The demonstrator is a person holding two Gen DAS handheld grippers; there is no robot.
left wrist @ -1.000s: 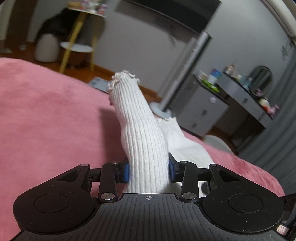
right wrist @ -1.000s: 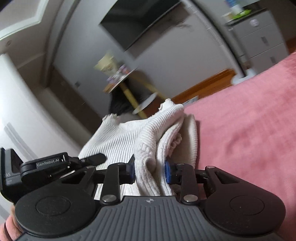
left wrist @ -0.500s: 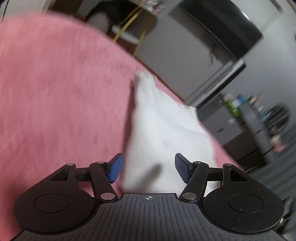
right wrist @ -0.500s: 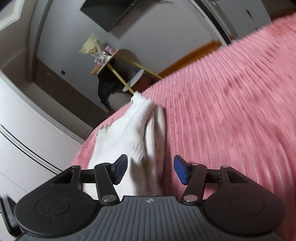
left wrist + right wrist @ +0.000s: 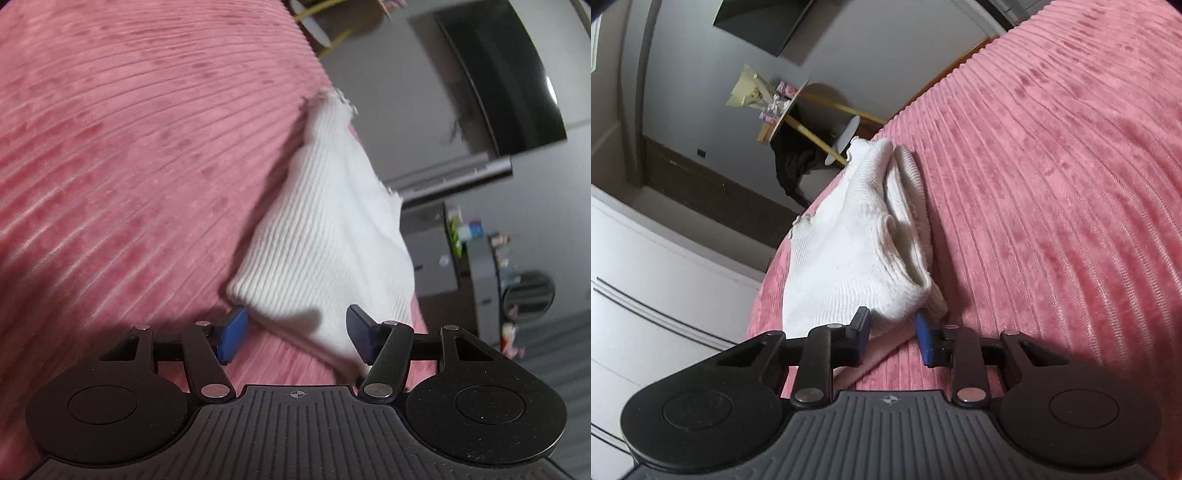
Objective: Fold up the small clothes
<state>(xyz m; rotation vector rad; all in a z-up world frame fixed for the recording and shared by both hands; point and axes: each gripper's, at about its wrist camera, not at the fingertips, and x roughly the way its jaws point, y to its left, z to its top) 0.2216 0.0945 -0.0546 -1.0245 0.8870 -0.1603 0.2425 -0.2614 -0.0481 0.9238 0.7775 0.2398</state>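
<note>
Garment (image 5: 325, 236) — white, ribbed knit, folded into a wedge — lies on the pink bedspread (image 5: 129, 166) along its edge, and its long axis runs away from you, frilled cuff farthest. In your right view the garment (image 5: 864, 243) shows stacked layers, its fold nearest the fingers, with the bedspread (image 5: 1052, 184) stretching broad and bare to its right; the bed edge lies just left of the cloth. Your left gripper (image 5: 293, 334) is spread, its blue pads flanking the near corner without pinching it. Your right gripper (image 5: 892, 334) is likewise spread, just short of the fold. A second ago both were clamped on raised cloth; now it rests released.
</note>
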